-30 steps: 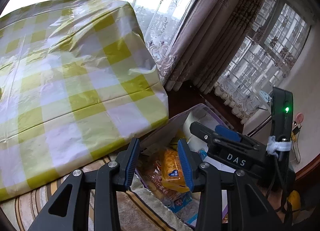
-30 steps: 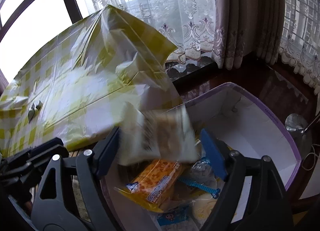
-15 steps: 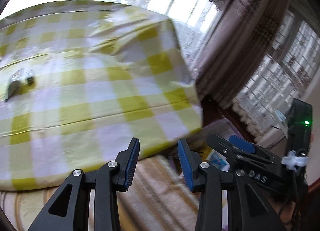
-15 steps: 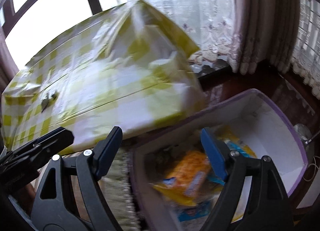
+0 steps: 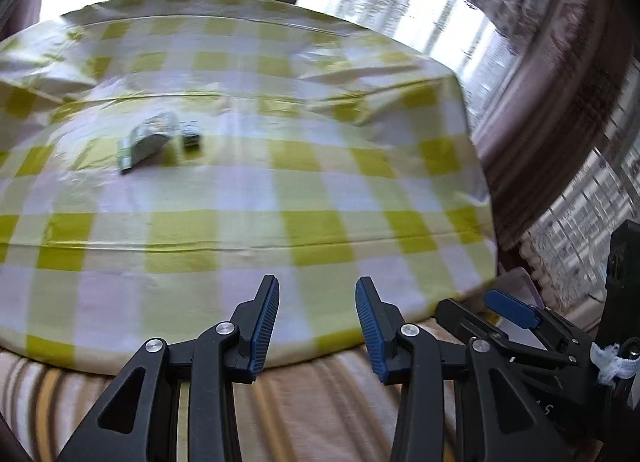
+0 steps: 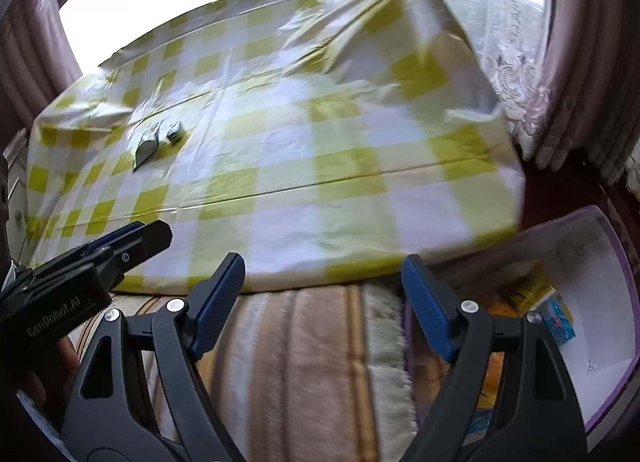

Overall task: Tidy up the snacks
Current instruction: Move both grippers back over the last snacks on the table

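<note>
Step in hand, as judged: between placements. Both tools empty, pointed at the tabletop (image 5: 320, 182) for the next pick.

Left tool (image 5: 316, 326): blue ribbed pads apart, nothing between. Right tool (image 6: 322, 302): pads set wide apart, nothing between.

Remaining items: small snack packet (image 5: 146, 142), greenish-silver, crinkled foil, lying flat on the tabletop well ahead of the left tool; a smaller dark piece (image 5: 191, 138) just beside it, too blurred to name.

Storage box (image 6: 600, 302): lilac rim, white inside walls, low beside the tabletop at right. Holds soft packets, one yellow (image 6: 532, 290), one blue (image 6: 560, 322).

Surfaces: tabletop under a glossy plastic cloth, yellow-and-white check, creased with raised folds. Striped woven fabric (image 6: 304, 362), beige and brown, lies in the foreground.

Next move, as judged: reach forward and left to the foil packet, bring the pads down across its narrow width, then carry it to the box. The slick cloth may let the packet slide.
</note>
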Tool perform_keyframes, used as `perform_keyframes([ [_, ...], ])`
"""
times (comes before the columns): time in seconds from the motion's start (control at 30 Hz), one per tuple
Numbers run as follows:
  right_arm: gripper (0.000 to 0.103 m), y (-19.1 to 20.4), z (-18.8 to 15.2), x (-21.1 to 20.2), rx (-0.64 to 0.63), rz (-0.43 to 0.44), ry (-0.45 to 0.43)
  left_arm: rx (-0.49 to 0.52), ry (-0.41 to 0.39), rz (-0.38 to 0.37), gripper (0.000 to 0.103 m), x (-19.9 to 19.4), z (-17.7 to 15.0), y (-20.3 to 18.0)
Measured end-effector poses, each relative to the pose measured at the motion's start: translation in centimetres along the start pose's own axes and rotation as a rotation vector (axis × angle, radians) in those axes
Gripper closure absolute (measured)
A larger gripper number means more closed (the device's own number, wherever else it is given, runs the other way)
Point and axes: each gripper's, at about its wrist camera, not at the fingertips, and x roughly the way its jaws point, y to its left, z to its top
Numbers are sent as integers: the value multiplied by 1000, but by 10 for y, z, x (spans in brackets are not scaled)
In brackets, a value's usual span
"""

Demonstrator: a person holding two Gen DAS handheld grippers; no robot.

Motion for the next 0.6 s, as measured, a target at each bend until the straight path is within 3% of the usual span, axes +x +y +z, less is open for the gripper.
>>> perform_keyframes([
  [0.3,20,43,19,32,-73,21,32,-110,-3,107,62,-6,18,85],
  [0.37,20,49,24,37,-80,28,36,-120,0,135,58,-4,25,100],
  [0.5,20,62,36,49,-80,49,41,-132,-6,149,40,2,41,127],
  [0.6,20,73,45,58,-82,59,32,-82,-4,153,39,11,57,137],
])
